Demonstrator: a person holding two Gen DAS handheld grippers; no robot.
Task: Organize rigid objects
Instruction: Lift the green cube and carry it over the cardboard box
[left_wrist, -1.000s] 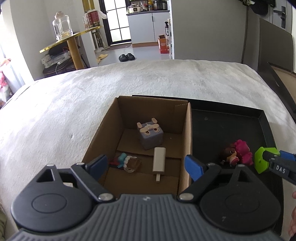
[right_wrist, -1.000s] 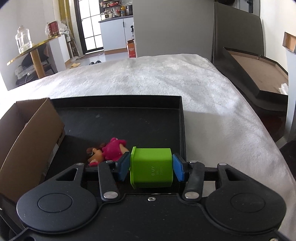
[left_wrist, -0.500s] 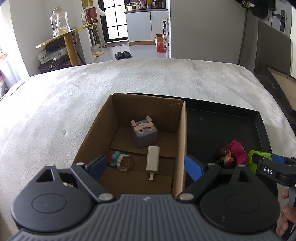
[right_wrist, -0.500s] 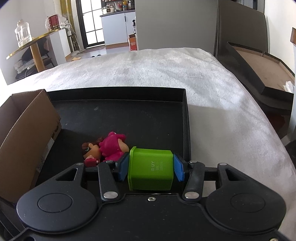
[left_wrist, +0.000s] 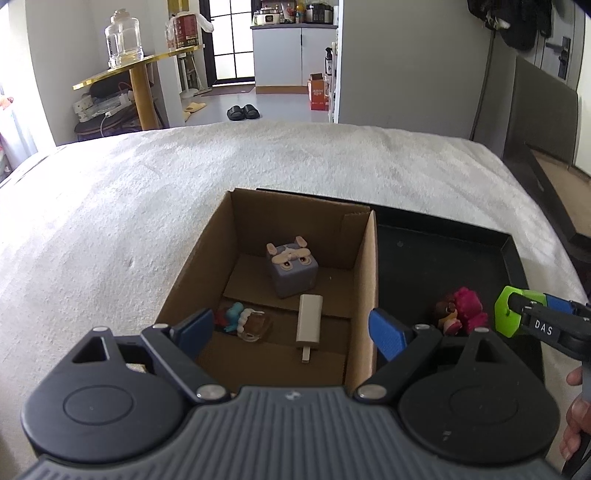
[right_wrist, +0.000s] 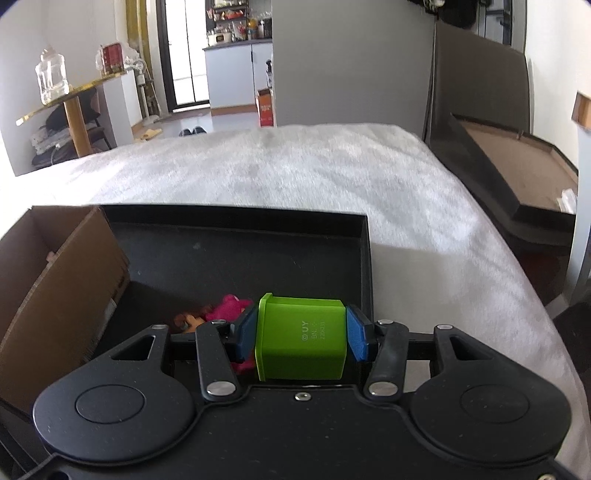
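My right gripper (right_wrist: 301, 338) is shut on a green cube-shaped box (right_wrist: 301, 338), blue pads pressing its two sides, above the black tray (right_wrist: 236, 218). From the left wrist view the same green box (left_wrist: 511, 314) shows at the right edge. A pink and brown figurine (right_wrist: 225, 314) lies in the tray just beyond it. My left gripper (left_wrist: 291, 332) stands open over the near end of a cardboard box (left_wrist: 365, 266). Inside lie a grey cube toy (left_wrist: 291, 269), a beige stick-shaped piece (left_wrist: 309, 323) and a small clear and blue toy (left_wrist: 243, 321).
Box and tray sit side by side on a white fluffy blanket (left_wrist: 147, 184). A dark framed board (right_wrist: 517, 177) leans off the right side of the bed. A hand (left_wrist: 576, 410) shows at the lower right of the left wrist view.
The green box in my right gripper has lifted slightly and now covers more of the pink figurine. The left view has shifted a little; the box contents are unmoved.
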